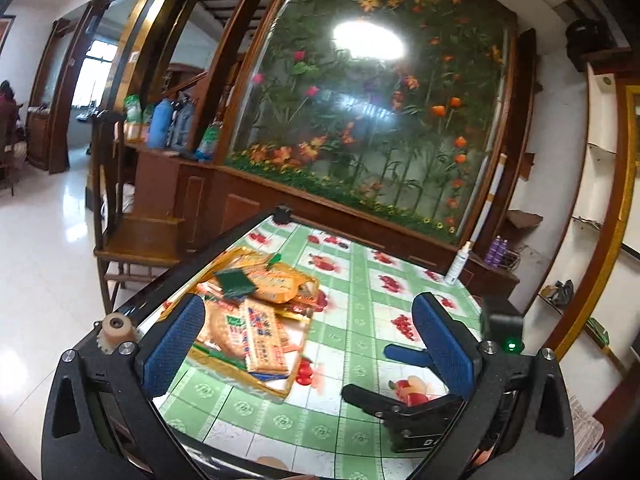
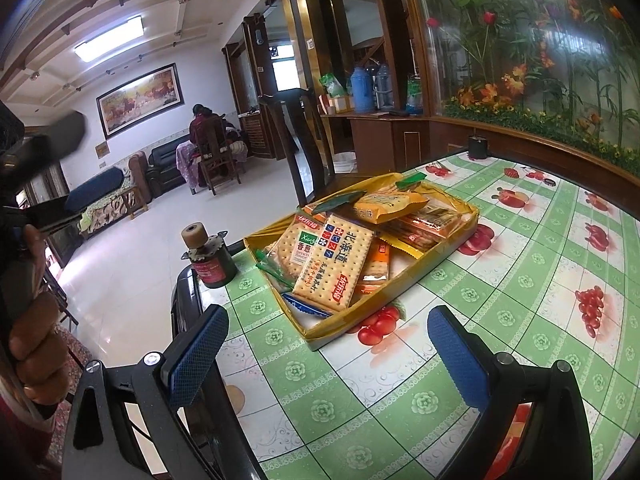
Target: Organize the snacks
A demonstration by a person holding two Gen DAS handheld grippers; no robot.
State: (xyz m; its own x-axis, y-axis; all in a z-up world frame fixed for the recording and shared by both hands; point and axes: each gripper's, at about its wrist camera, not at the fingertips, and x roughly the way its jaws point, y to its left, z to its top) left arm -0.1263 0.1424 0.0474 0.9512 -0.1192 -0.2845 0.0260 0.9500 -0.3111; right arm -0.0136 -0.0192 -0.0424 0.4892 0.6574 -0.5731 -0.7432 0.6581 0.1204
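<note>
A shallow yellow tray [image 2: 404,290] sits on the green-and-white fruit-print tablecloth, filled with several snack packets. A cracker packet with blue and red print [image 2: 334,264] lies on top at the near end; a yellow packet [image 2: 390,204] lies farther back. The tray also shows in the left wrist view [image 1: 276,392], with the cracker packet [image 1: 264,338]. My left gripper [image 1: 312,344] is open and empty, raised above the table near the tray. My right gripper [image 2: 340,356] is open and empty, just short of the tray's near corner. The right gripper also shows in the left wrist view [image 1: 404,380].
A small dark jar with a tan knob [image 2: 208,260] stands at the table's left corner. A white spray bottle [image 1: 458,264] stands at the far table edge. A black object [image 2: 478,146] sits at the far corner. A wooden chair [image 1: 132,240] stands beside the table.
</note>
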